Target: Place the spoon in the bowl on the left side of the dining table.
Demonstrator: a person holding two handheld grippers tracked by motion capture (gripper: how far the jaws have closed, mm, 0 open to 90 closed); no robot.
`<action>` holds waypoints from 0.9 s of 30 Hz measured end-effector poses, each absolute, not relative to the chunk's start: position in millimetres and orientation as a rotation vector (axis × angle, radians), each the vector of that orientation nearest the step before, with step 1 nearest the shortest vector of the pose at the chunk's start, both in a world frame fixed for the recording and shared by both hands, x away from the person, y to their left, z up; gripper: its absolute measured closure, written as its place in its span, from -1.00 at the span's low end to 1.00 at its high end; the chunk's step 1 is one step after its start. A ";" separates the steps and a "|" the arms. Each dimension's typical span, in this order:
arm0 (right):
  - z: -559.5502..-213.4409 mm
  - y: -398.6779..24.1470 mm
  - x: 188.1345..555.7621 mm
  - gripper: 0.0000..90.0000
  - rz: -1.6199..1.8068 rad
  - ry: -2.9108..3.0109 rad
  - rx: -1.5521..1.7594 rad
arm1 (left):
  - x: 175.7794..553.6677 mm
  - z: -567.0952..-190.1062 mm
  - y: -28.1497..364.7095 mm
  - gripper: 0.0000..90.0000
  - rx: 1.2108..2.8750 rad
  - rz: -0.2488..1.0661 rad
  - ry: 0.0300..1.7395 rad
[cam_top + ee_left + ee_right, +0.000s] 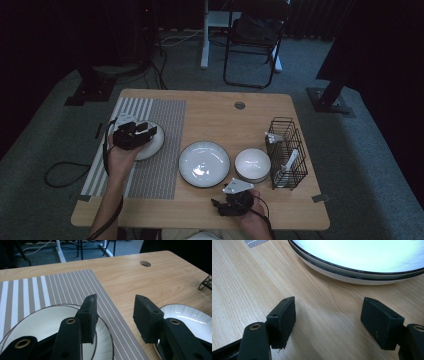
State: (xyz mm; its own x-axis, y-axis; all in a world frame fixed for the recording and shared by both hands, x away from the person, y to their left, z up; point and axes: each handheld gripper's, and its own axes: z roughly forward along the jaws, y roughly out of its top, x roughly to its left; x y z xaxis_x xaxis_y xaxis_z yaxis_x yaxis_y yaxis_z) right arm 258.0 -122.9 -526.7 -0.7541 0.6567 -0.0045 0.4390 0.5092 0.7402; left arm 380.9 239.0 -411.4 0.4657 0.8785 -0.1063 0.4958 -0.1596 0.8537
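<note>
My left gripper (pixel 148 132) hovers open over a small white plate (pixel 155 145) that lies on the striped placemat (pixel 160 115) at the table's left. In the left gripper view the plate (pixel 37 325) has a dark rim and sits under the left jaw, with nothing between the jaws of the gripper (pixel 116 300). My right gripper (pixel 223 204) is held low near the table's front edge, just in front of a large white plate (pixel 204 163). It (pixel 328 302) is open over bare wood, with the dark-rimmed large plate (pixel 362 257) right ahead.
A smaller white bowl (pixel 252 164) stands right of the large plate. A black wire rack (pixel 287 150) with white utensils stands at the right edge. The tabletop has a round cable hole (pixel 239 105) at the back. A chair (pixel 255 40) stands beyond the table.
</note>
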 end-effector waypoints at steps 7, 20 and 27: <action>-526.6 -122.7 258.4 -0.36 1.094 2.472 0.911 | 372.1 -414.8 234.0 0.23 1.811 0.534 1.147; -526.1 -121.4 257.9 -0.36 1.083 2.466 0.931 | 351.8 -426.7 221.8 0.23 1.832 0.551 1.115; -526.1 -121.1 257.9 -0.36 1.081 2.465 0.933 | 342.2 -439.7 214.7 0.23 1.843 0.548 1.113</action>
